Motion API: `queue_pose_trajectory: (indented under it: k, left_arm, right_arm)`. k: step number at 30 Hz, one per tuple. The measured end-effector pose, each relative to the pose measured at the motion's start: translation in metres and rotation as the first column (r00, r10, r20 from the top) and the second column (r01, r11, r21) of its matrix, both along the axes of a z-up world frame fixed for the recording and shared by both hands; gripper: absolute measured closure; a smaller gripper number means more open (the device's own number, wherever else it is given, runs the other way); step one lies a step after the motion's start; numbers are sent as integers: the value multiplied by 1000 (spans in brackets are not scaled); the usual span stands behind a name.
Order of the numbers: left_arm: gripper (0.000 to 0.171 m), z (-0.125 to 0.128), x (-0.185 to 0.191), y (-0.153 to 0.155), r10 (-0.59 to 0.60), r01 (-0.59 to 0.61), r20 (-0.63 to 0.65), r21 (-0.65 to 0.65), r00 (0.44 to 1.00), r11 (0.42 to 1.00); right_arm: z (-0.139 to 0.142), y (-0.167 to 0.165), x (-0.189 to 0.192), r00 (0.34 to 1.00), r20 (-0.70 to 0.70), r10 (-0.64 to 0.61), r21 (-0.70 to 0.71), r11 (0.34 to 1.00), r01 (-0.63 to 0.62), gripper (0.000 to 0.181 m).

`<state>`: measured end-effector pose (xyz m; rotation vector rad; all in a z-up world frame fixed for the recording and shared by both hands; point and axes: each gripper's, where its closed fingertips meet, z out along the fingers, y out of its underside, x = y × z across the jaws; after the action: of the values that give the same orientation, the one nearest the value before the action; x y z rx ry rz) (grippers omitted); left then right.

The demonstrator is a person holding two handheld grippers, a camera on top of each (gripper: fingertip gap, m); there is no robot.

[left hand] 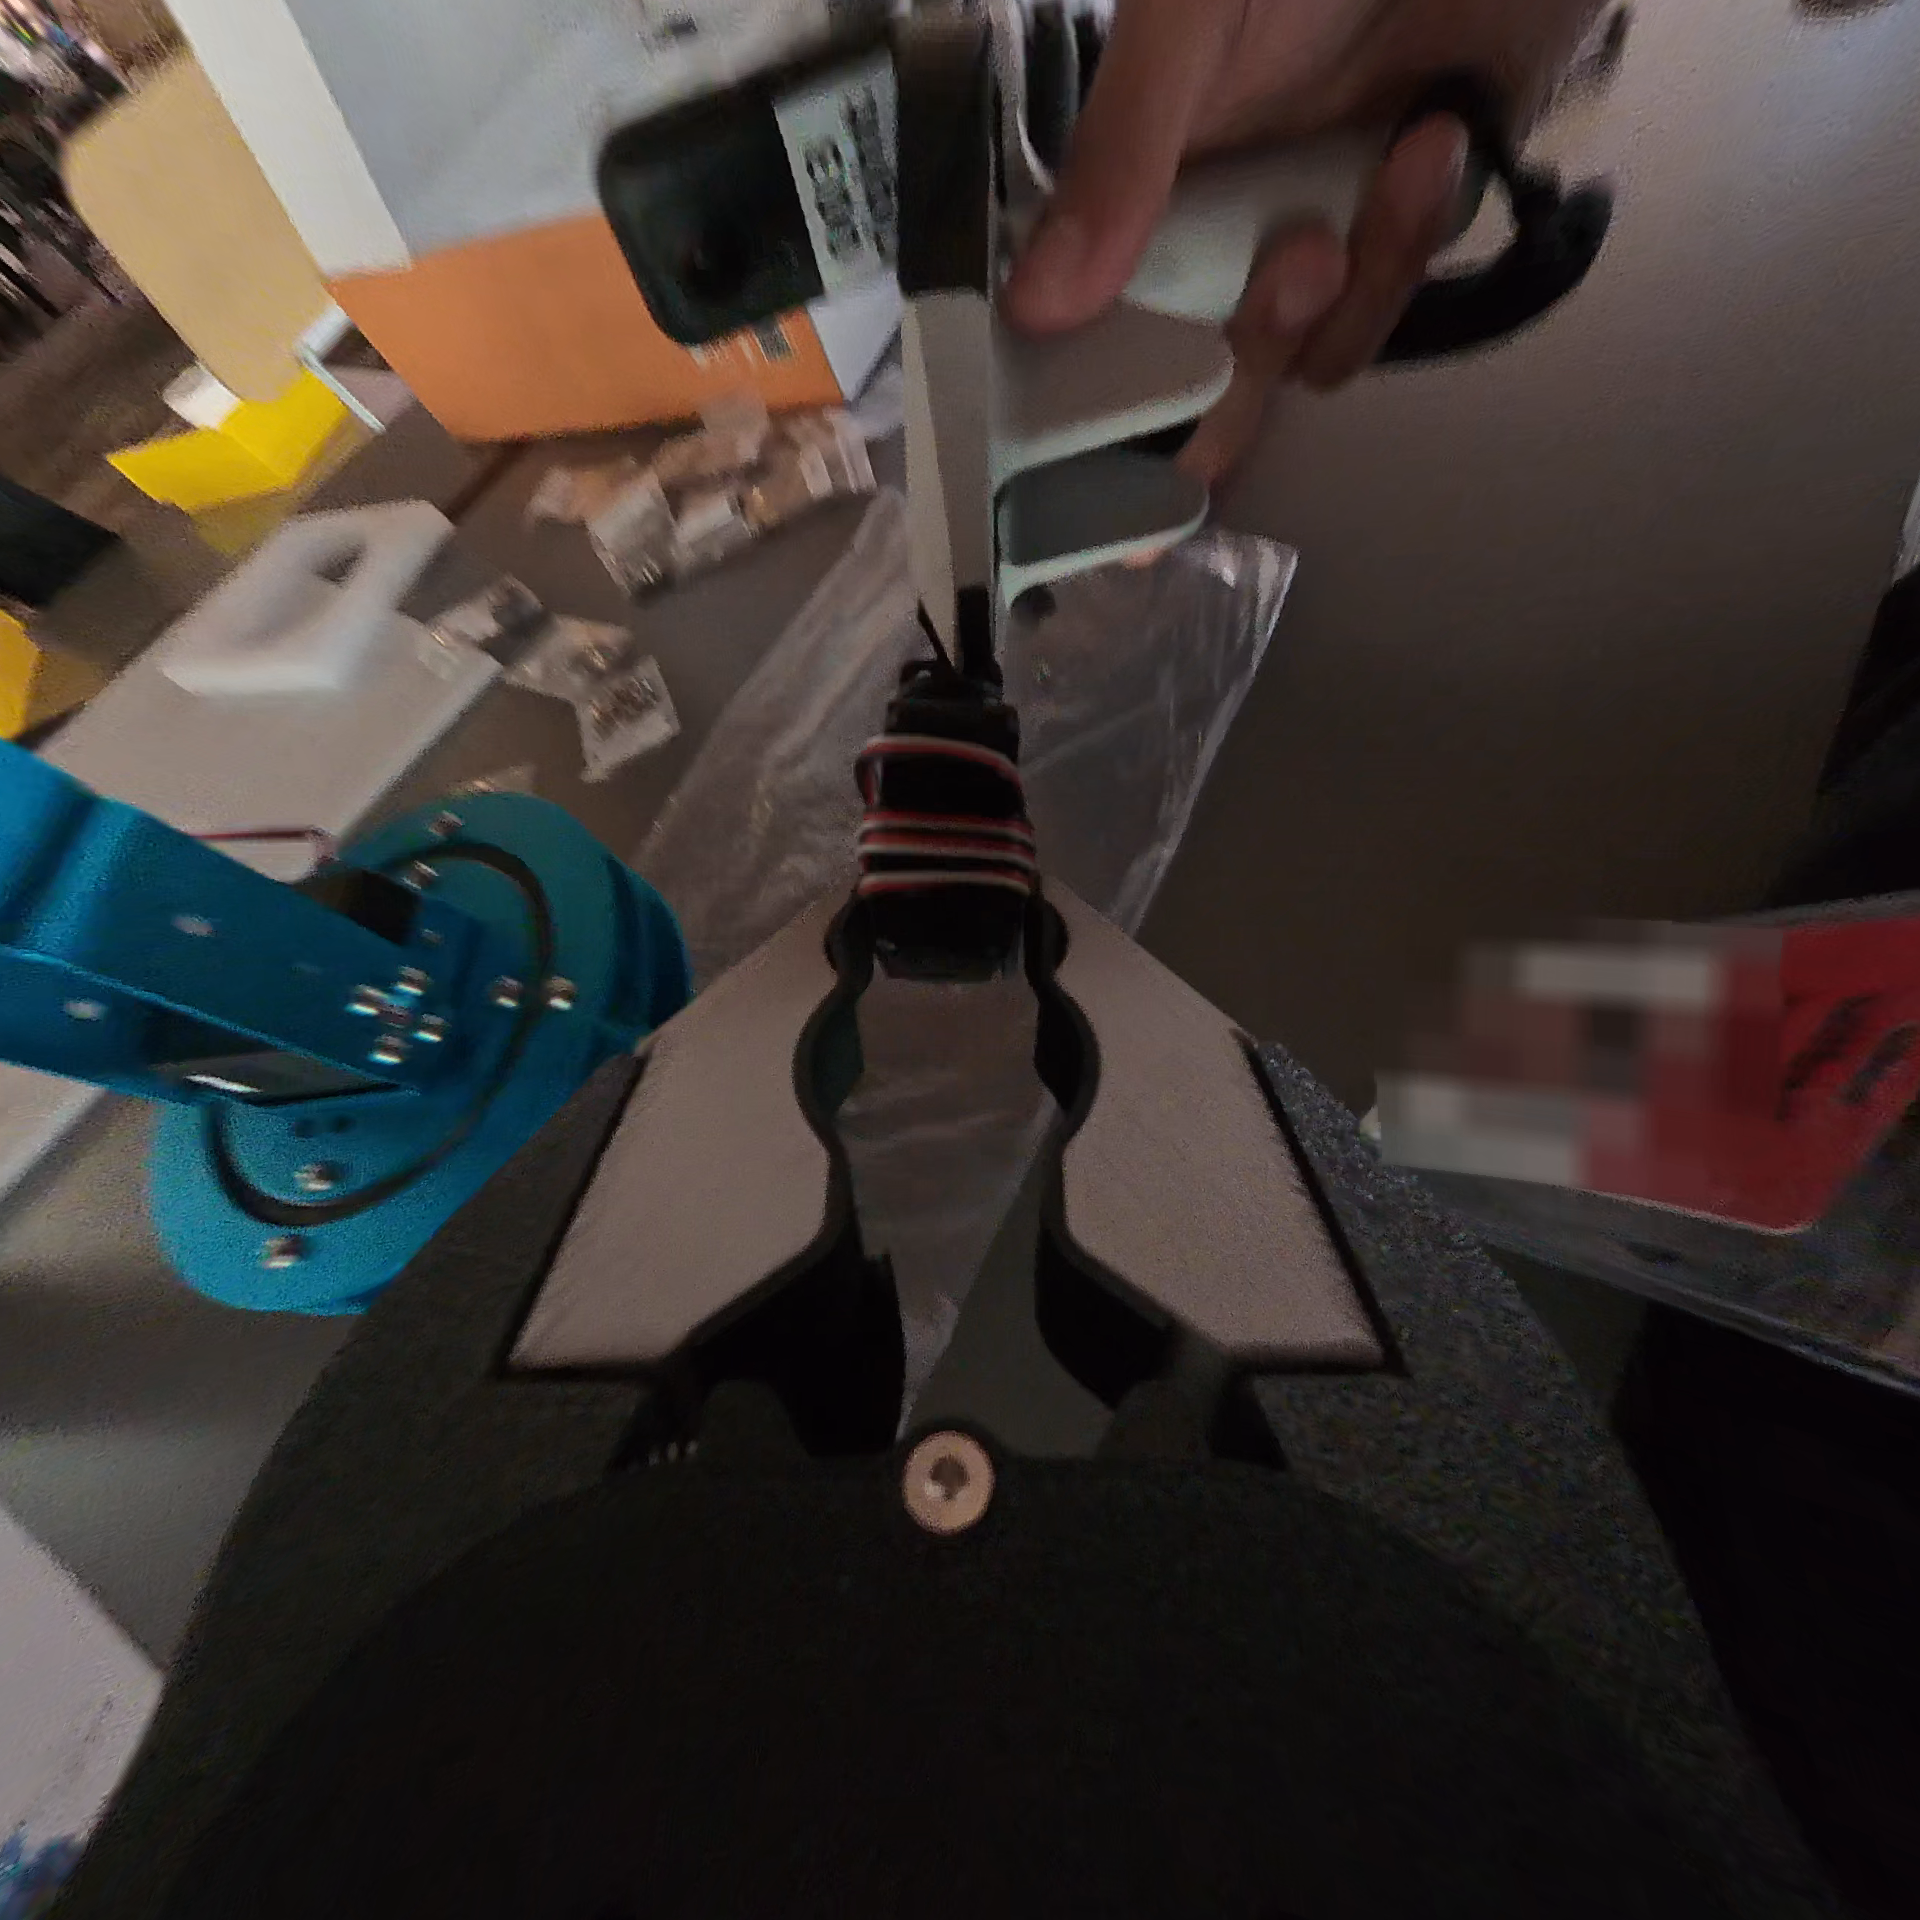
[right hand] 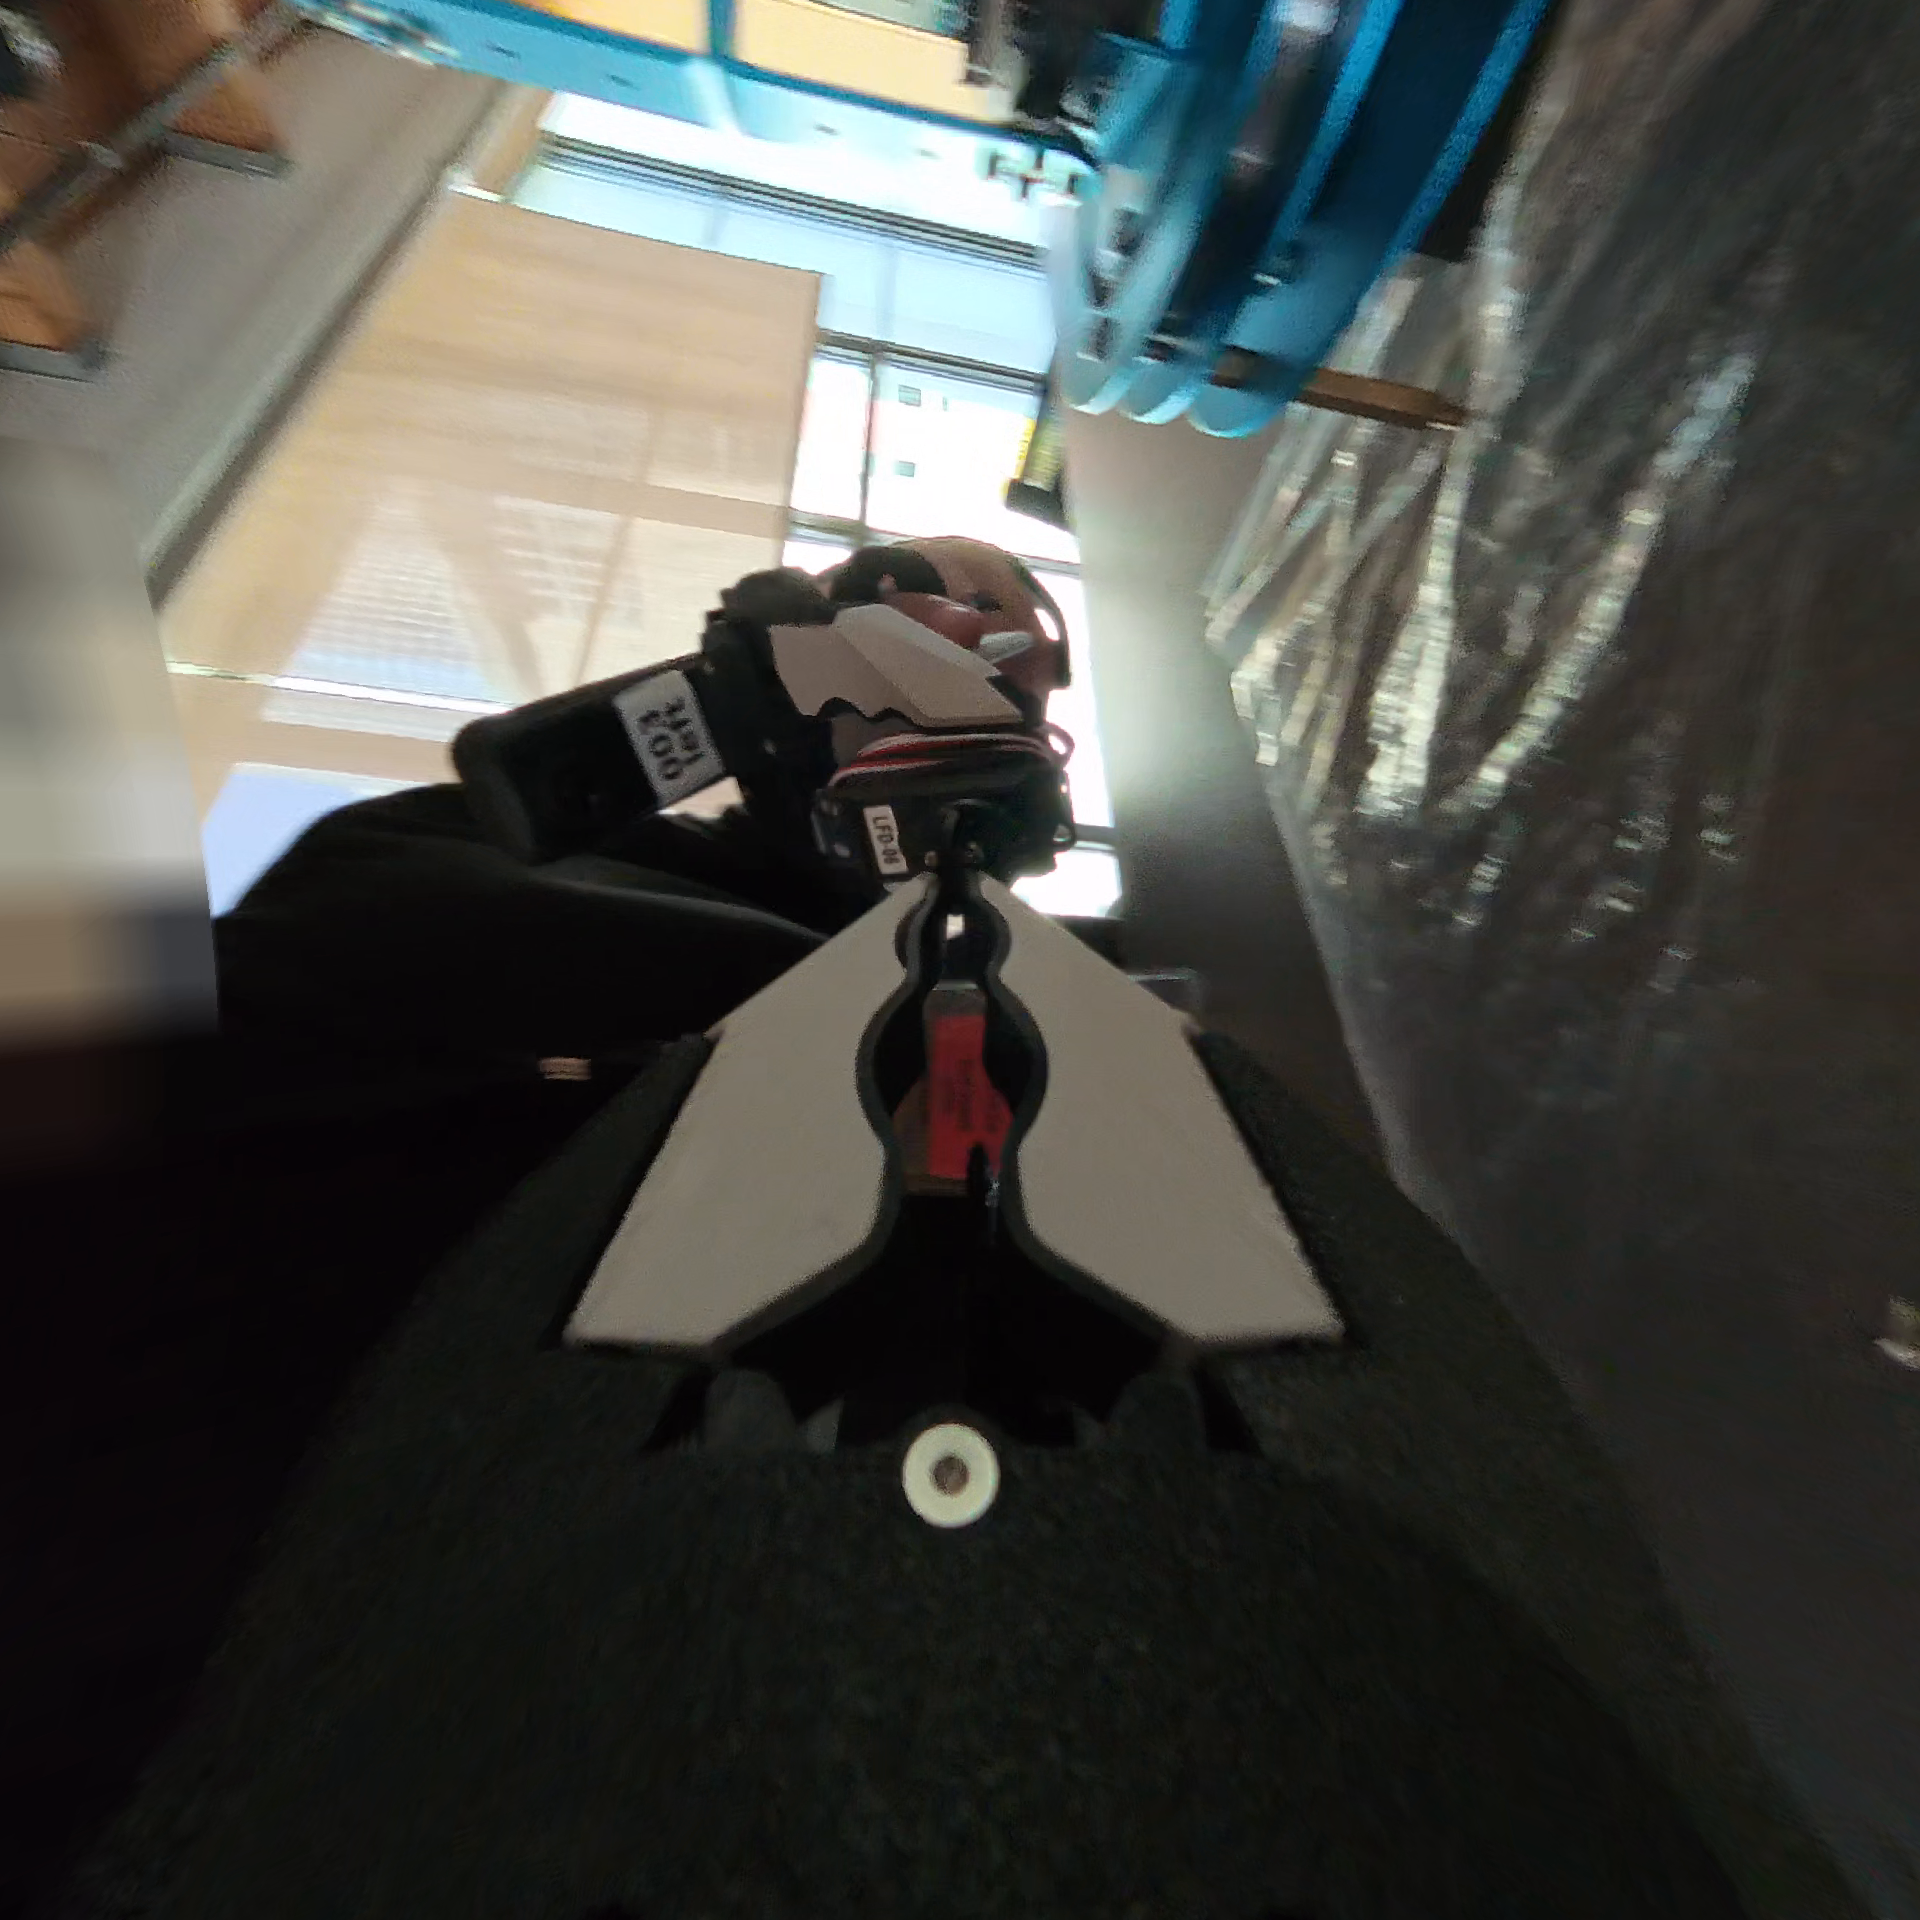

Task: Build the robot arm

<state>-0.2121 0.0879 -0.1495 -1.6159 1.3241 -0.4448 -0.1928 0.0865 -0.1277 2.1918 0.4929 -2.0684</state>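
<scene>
left wrist view has the left gripper [left hand: 940, 914] closed on a small black servo motor [left hand: 943, 831], its red, white and black lead wound round the body, pinched at the very tips of the jaws. at 12 o'clock from it, the right gripper [left hand: 961, 613] comes down from above, gripped by a hand [left hand: 1299, 156], its tips nipped on something thin and dark at the servo's top; whether that is the lead's plug or a horn, i cannot tell. a clear plastic bag [left hand: 1164, 675] lies on the grey table [left hand: 1507, 623] behind the servo, from 10 to 2 o'clock. a blue robot arm base [left hand: 416, 1039] stands at 9 o'clock. right wrist view shows the right gripper [right hand: 961, 883] nearly shut on that same small part, the servo motor [right hand: 935, 810] just beyond at 12 o'clock. so the servo is out of the bag and held between both grippers, not yet fitted to the blue base.
</scene>
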Motion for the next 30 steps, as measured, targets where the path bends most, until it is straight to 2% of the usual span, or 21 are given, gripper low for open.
queue_pose_trajectory:
  k: [4, 8, 11, 14, 16, 18, 21, 23, 30]
  left_arm:
    - [145, 64, -3, -2, -20, 11, 136, 65, 991, 998]
    - [145, 101, -7, -5, -53, 27, 200, 132, 978, 991]
    - [145, 120, -10, -3, -32, 6, 288, 92, 957, 996]
    - [145, 133, -11, -3, -14, 2, 352, 33, 936, 999]
    - [145, 142, -11, -5, -6, 5, 388, 5, 922, 1000]
    - [145, 151, -11, -8, -5, 21, 429, -33, 903, 999]
    - [145, 160, -11, -9, 2, 29, 453, -61, 892, 998]
    - [145, 164, -10, -10, -7, 35, 448, -54, 894, 998]
    - [145, 179, -7, -16, -20, 74, 482, -94, 876, 993]
  right_arm:
    - [46, -1, -3, 968, -250, -6, -128, 991, -27, 181]
    - [84, -4, -8, 926, -377, 19, -149, 986, -81, 180]
    - [106, -2, -11, 922, -385, 27, -76, 995, -61, 179]
    - [115, 5, -12, 944, -329, 25, 104, 995, 10, 167]
    - [124, 13, -8, 953, -302, 6, 302, 949, 89, 163]
    - [133, 17, -5, 965, -264, -11, 503, 852, 147, 152]
    - [150, 1, -5, 970, -234, 72, 722, 681, 123, 138]
    - [152, -4, -9, 977, -192, 94, 794, 600, 98, 137]
    - [163, -14, -18, 970, -198, 140, 820, 565, 86, 160]
